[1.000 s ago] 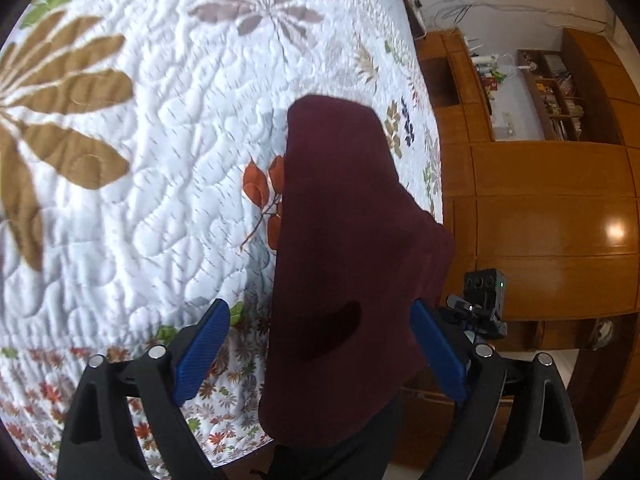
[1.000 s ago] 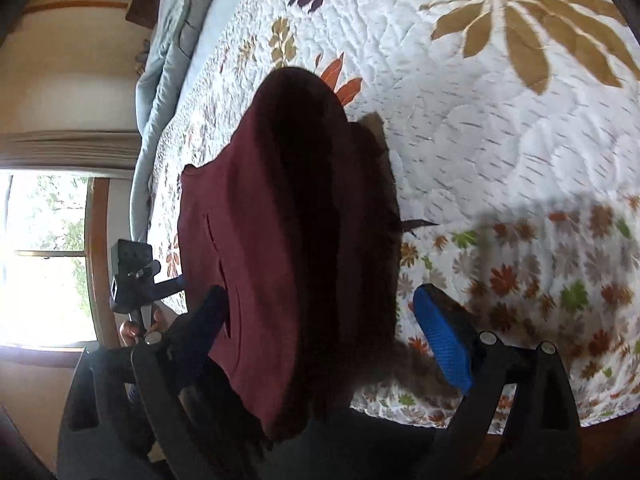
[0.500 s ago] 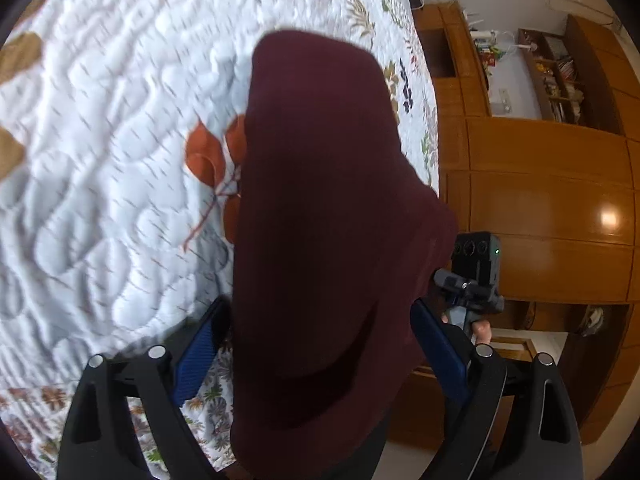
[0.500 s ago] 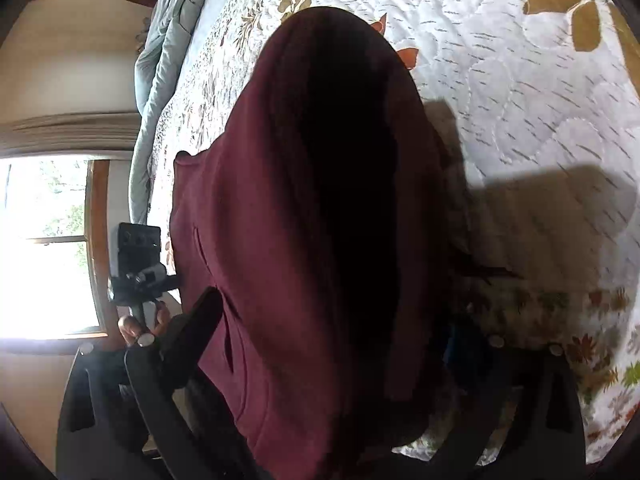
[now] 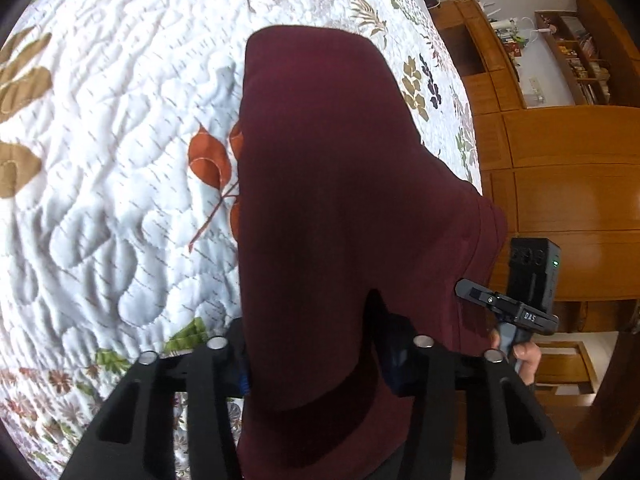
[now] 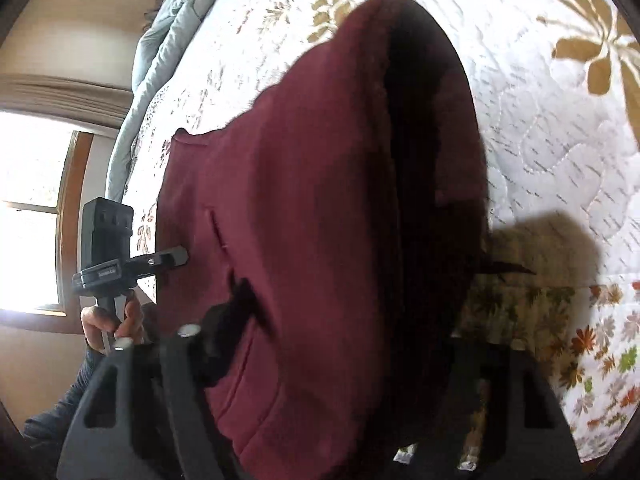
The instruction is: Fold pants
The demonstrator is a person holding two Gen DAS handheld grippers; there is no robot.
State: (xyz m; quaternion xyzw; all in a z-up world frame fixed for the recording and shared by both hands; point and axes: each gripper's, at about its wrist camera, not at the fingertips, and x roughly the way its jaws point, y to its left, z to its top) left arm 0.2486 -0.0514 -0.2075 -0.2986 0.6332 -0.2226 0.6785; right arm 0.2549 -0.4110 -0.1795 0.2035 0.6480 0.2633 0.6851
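Observation:
Dark maroon pants (image 5: 340,180) lie lengthwise on the quilted bedspread (image 5: 120,160), and their near end hangs over the bed's edge toward me. My left gripper (image 5: 318,368) has its jaws closing. The cloth fills the gap and both blue pads (image 5: 396,364) touch it. In the right wrist view the pants (image 6: 320,200) show a pocket slit. My right gripper (image 6: 340,332) is closing as well. Its left finger (image 6: 224,320) dents the fabric, and the cloth covers its right finger.
A hand (image 5: 520,356) grips the other unit's handle beside the pants. Wooden cabinets (image 5: 560,180) and shelves stand past the bed's right side. A bright window (image 6: 32,220) and a grey-blue blanket (image 6: 160,40) lie on the other side.
Both grippers pushed forward over the pants' near end. Their jaws went from wide open beside the cloth to narrowed onto it, and the cloth now covers most of the pads.

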